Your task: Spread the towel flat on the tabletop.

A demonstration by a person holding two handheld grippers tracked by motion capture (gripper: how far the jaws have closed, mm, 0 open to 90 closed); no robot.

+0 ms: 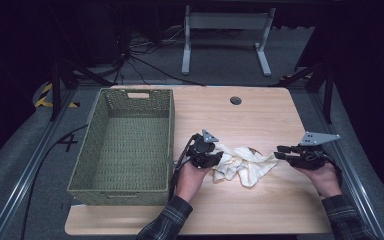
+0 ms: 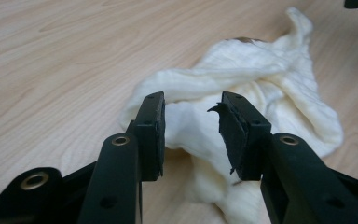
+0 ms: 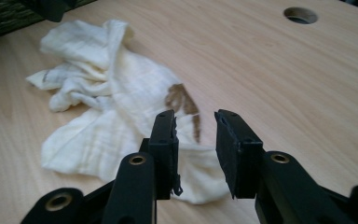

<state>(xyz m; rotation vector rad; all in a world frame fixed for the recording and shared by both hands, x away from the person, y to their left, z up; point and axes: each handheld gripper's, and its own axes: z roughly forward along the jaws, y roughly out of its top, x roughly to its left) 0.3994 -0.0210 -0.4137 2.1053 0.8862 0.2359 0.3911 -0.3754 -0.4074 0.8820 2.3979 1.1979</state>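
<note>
Person cut off at 6 o'clock of the high view, with forearms and plaid sleeves alone visible. Cloth's (image 1: 242, 164) left edge partly hidden there behind the left gripper (image 1: 211, 159). Brown mark on the cloth, visible in the right gripper view, too unclear to identify.

Green woven basket (image 1: 95, 145) at 9 o'clock on the table (image 1: 260, 115), interior bare. Round hole (image 1: 236, 100) in the tabletop at 12 o'clock.

Crumpled cream cloth lay at table centre, between the two grippers, just right of the basket.

Left hand (image 1: 190, 177) came in from 6 o'clock, gripper pointed toward 3 o'clock; jaws parted, astride a fold of cloth (image 2: 261, 93), nothing clamped. One pad (image 2: 228, 133) torn at its edge.

Right hand (image 1: 322, 177) came in from 5 o'clock, right gripper (image 1: 280, 152) pointed toward 9 o'clock at the cloth's right tip; jaws spread, over the cloth's (image 3: 121, 93) near edge, not closed on it.
</note>
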